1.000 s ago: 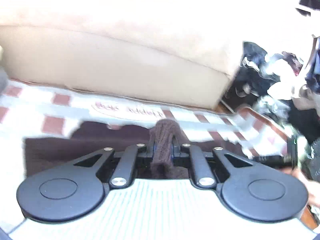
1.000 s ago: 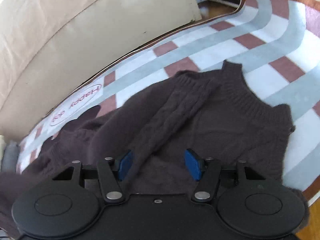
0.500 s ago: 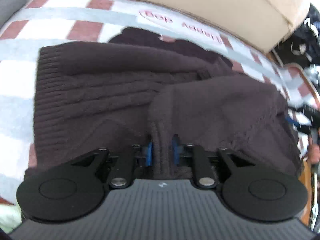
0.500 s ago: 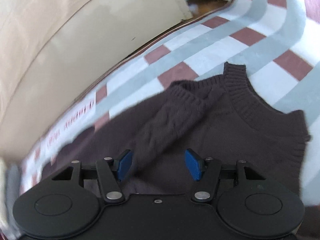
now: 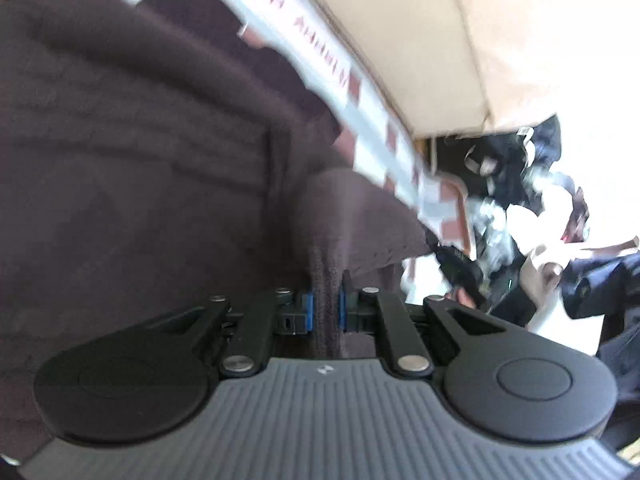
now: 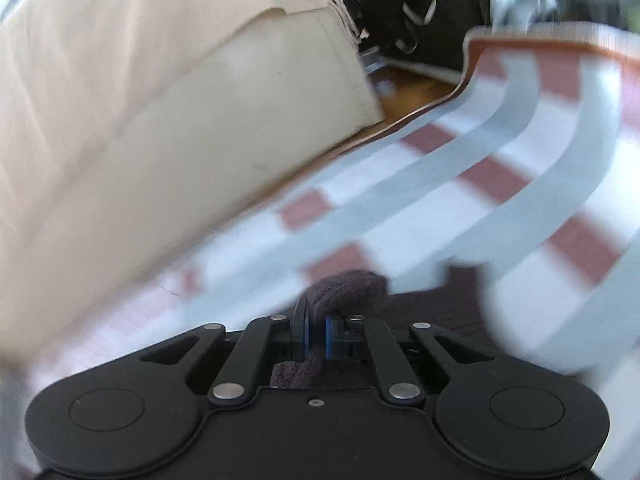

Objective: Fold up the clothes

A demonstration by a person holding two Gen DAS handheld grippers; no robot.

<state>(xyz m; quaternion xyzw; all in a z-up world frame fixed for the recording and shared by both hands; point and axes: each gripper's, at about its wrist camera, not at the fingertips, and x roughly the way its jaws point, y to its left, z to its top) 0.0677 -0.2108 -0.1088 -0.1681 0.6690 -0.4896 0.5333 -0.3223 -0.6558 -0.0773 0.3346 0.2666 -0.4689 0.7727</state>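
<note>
A dark brown knitted sweater (image 5: 132,168) lies on a checked rug (image 5: 384,148) and fills the left of the left wrist view. My left gripper (image 5: 325,312) is shut on a fold of the sweater, which rises between the blue pads. In the right wrist view my right gripper (image 6: 316,338) is shut on a bunched edge of the same sweater (image 6: 344,288), held over the rug (image 6: 500,184). Most of the sweater is hidden below the right gripper. Both views are blurred by motion.
A beige sofa base (image 6: 180,128) runs along the far edge of the rug, also in the left wrist view (image 5: 460,40). A heap of dark and white clothes (image 5: 520,200) lies off the rug's right end. Bare wooden floor (image 6: 416,96) shows beside the sofa corner.
My right gripper was open over the sweater and is now shut on its edge, lifted over the rug. My left gripper keeps its hold and has swung toward the clothes heap.
</note>
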